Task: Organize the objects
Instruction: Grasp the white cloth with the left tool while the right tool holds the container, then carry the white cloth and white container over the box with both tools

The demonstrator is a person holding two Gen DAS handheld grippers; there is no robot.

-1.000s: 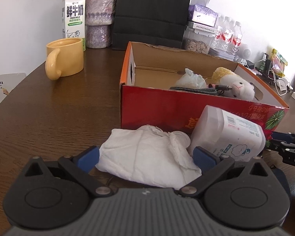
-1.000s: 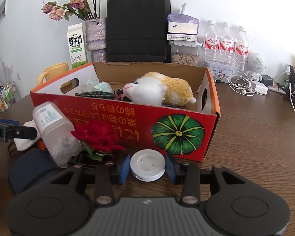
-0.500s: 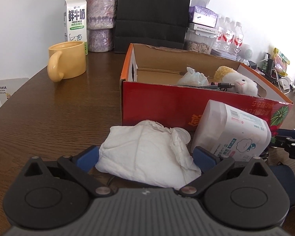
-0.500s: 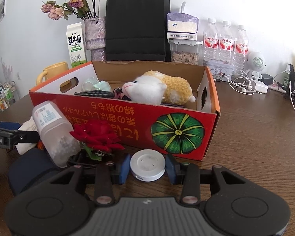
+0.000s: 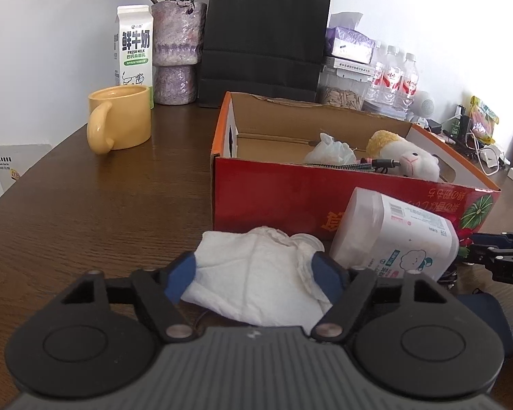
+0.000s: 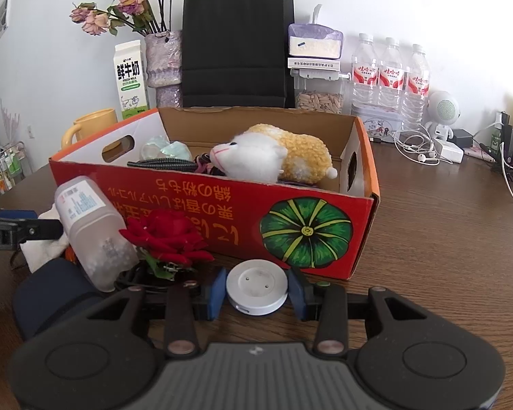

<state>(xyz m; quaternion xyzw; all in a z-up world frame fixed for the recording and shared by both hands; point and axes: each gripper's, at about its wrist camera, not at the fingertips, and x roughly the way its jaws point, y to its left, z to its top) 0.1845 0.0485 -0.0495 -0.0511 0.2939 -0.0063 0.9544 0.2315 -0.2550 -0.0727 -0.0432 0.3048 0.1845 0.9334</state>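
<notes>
Left wrist view: a crumpled white cloth (image 5: 256, 273) lies flat on the brown table (image 5: 85, 212), its longer side running crosswise between the two blue pads of the left gripper (image 5: 254, 270); the jaws are closing and both pads already touch and dent the cloth's edges. Just to the right of the cloth a translucent plastic jar (image 5: 393, 235) lies tipped on its side, its base turned toward the red cardboard box (image 5: 273, 194) and its labelled body slanting down to the right. The box stands directly behind cloth and jar, walling them off from the space beyond; inside it rest a plush sheep (image 5: 407, 157), a coiled cable (image 5: 345, 165) and a small crumpled bag (image 5: 328, 147). A yellow mug (image 5: 119, 119), a milk carton (image 5: 133, 44) and a black paper bag (image 5: 263, 34) stand farther back. In the right wrist view, the right gripper (image 6: 256, 288) is narrowed onto a round white disc (image 6: 256, 287) lying flat on the table in front of the box, a pad against each side. A red artificial rose (image 6: 167, 235) sits just left of the disc, beside the jar.
</notes>
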